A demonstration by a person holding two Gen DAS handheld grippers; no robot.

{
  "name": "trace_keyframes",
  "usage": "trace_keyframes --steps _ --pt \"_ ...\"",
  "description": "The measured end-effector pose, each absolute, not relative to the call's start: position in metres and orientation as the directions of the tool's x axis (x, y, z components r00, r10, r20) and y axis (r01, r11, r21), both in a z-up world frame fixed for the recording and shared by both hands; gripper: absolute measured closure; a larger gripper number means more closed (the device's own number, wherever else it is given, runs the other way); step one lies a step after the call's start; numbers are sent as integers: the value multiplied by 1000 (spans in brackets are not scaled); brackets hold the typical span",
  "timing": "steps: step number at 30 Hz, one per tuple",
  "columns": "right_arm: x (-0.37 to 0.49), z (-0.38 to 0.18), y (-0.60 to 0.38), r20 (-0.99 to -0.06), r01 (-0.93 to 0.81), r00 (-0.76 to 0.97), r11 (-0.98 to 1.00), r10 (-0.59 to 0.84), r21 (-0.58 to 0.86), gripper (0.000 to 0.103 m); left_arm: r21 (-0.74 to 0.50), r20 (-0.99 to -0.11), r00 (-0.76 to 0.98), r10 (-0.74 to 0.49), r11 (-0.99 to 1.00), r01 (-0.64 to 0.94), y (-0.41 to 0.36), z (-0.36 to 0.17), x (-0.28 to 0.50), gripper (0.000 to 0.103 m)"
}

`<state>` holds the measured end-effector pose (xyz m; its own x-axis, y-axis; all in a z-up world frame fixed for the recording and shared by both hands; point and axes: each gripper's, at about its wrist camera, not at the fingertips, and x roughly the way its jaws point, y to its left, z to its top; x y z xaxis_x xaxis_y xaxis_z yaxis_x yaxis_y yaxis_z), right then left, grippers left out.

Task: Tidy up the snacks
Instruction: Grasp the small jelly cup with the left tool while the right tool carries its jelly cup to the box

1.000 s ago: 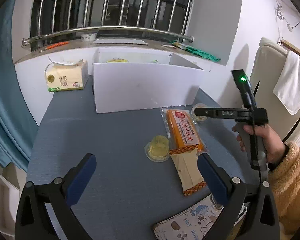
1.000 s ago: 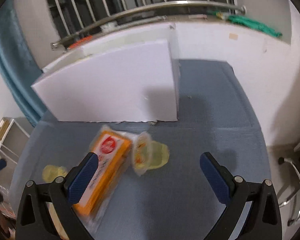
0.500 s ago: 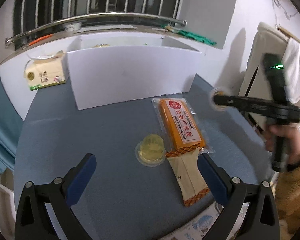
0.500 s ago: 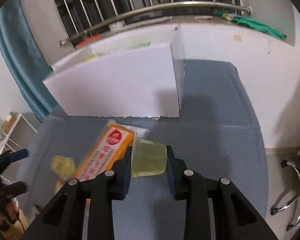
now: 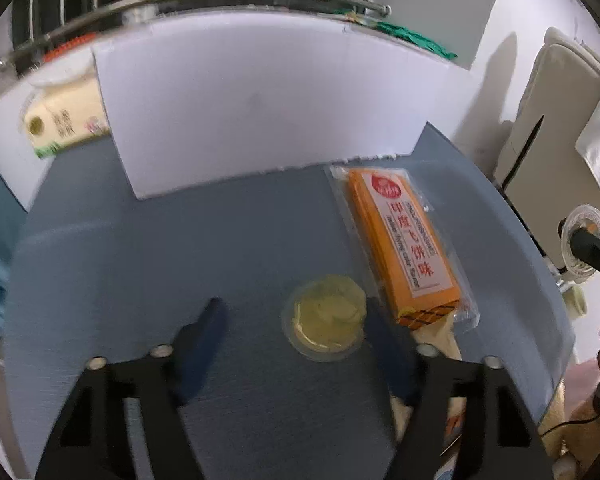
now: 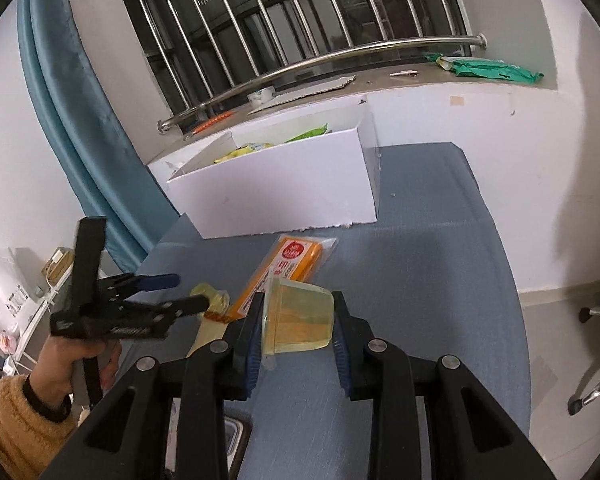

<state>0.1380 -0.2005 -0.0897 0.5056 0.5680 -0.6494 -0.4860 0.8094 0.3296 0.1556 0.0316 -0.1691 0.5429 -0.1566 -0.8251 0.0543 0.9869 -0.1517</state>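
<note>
My right gripper [image 6: 298, 334] is shut on a clear yellow jelly cup [image 6: 298, 322], held above the blue-grey table [image 6: 420, 280]; the held cup also shows in the left wrist view [image 5: 584, 242]. My left gripper [image 5: 296, 330] is open, its fingers [image 5: 204, 328] on either side of a second jelly cup [image 5: 326, 328] lying on the table, the right finger close against it. An orange biscuit packet [image 5: 402, 242] lies beside that cup. A white box [image 6: 284, 184] holds several snacks at the back.
A tissue pack [image 5: 60, 124] stands left of the white box. A cream-and-orange packet [image 5: 440, 340] lies under the orange packet's near end. A white chair [image 5: 552, 120] stands to the right. A window ledge with a steel rail [image 6: 320, 64] runs behind.
My left gripper has moved down and forward over the second jelly cup and narrowed its opening. My right gripper has lifted its jelly cup higher and back.
</note>
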Motion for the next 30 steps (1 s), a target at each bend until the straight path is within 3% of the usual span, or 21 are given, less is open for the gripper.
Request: trace_keyframes --steps 1,2,3,10,17,22,30 --pt "138 -91 -199 -651 -485 506 811 566 328 70 -131 -826 545 -146 989 67 29 -170 156 54" --pt "138 -93 -198 -652 -485 501 809 569 333 70 -102 -823 553 -128 992 78 27 -169 156 63" --pt "138 -94 -197 -652 -485 500 808 570 334 70 -112 -820 555 -140 990 85 27 -168 156 64" --pt "135 -94 -186 -657 -507 491 801 573 320 70 -157 -773 612 -166 985 68 41 -150 145 64" --pt "152 -74 -171 -621 -529 495 777 608 340 70 -156 -666 726 -170 984 87 51 -82 142 64" --pt "192 -41 -149 -586 -555 511 762 629 334 70 -120 -604 785 -135 990 78 65 -27 181 64" --pt "306 -10 -114 -617 -495 544 811 568 311 70 -113 -626 772 -113 992 54 87 -3 267 64"
